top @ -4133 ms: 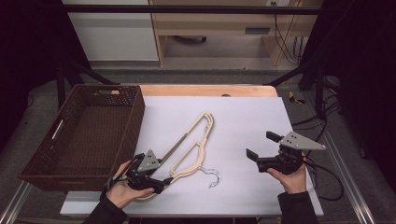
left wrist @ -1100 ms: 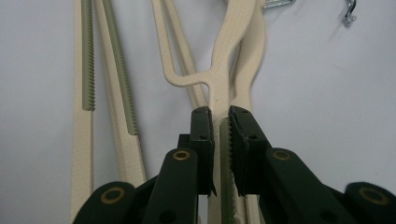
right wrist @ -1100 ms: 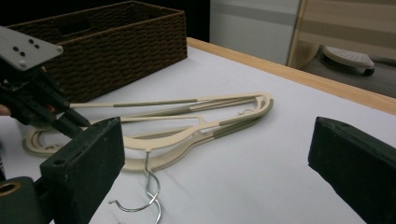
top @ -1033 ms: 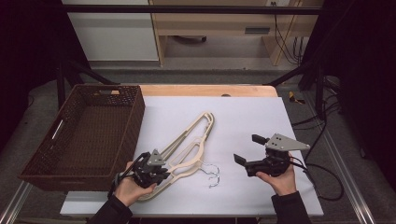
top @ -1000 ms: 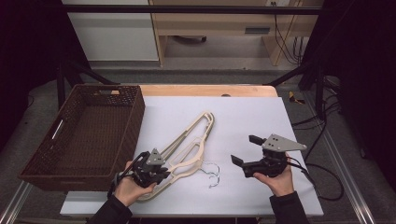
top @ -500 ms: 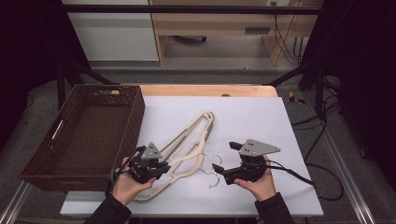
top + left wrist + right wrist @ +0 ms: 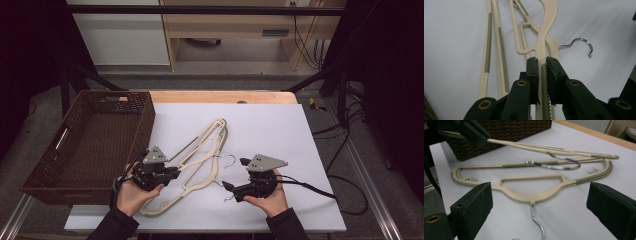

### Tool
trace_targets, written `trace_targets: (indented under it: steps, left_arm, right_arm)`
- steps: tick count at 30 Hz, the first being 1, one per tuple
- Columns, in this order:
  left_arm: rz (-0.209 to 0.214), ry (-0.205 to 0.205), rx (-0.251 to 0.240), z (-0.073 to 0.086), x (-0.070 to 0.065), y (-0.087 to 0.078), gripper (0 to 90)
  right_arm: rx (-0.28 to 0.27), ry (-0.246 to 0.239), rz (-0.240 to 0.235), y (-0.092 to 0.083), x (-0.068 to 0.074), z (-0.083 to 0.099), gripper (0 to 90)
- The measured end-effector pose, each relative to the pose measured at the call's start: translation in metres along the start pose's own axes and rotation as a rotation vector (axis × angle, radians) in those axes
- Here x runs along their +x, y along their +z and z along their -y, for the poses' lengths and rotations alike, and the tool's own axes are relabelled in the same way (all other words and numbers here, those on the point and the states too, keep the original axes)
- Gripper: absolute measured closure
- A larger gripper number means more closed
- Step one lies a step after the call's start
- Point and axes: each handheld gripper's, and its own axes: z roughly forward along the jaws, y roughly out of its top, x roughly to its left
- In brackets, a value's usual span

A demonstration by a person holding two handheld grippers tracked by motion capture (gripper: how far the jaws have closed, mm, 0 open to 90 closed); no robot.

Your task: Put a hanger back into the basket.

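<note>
Two cream plastic hangers with metal hooks lie crossed on the white table (image 7: 260, 125). My left gripper (image 7: 171, 172) is shut on the ribbed arm of one hanger (image 7: 222, 126), whose arm runs up between the jaws in the left gripper view (image 7: 541, 61). The other hanger (image 7: 531, 196) lies flat, its neck and steel hook (image 7: 537, 225) pointing at my right gripper (image 7: 540, 195). The right gripper (image 7: 234, 174) is open, with its jaws wide on either side of that hook and touching nothing.
A dark brown woven basket (image 7: 145, 117) stands at the table's left edge, next to my left hand; its wall shows as the basket (image 7: 511, 130) in the right gripper view. A second steel hook (image 7: 581, 43) rests on the table between the grippers. Bare table stretches to the right and far side.
My right gripper has moved left across the table, up to the flat hanger's hook, still open. The left gripper has stayed shut on its hanger, nearly in place.
</note>
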Motion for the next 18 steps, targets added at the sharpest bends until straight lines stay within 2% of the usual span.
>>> trace_targets:
  steps: [6,9,10,11,15,17,18]
  left_arm:
    - [0.000,-0.005,-0.010,-0.001,0.001,-0.001,80.7]
    - [0.005,-0.010,-0.011,0.000,0.001,-0.001,80.7]
    - [0.007,-0.010,-0.009,0.000,0.001,-0.001,80.7]
    - [0.006,-0.012,-0.012,0.001,0.002,0.000,80.7]
    - [0.018,-0.022,-0.007,0.003,0.003,0.001,80.7]
    - [0.022,-0.027,-0.007,0.004,0.004,0.002,80.7]
    - [0.022,-0.027,-0.007,0.004,0.004,0.002,80.7]
  right_arm:
    - [0.012,0.025,-0.010,0.020,0.002,0.006,7.7]
    - [-0.016,0.039,0.009,0.027,-0.001,0.006,10.0]
    - [-0.040,0.046,0.014,0.030,-0.005,0.004,13.6]
    - [-0.040,0.046,0.014,0.030,-0.005,0.004,13.6]
    - [-0.082,0.058,0.013,0.038,-0.012,0.000,24.1]
    - [-0.108,0.064,0.019,0.043,-0.016,-0.002,34.0]
    - [-0.108,0.064,0.019,0.043,-0.016,-0.002,34.0]
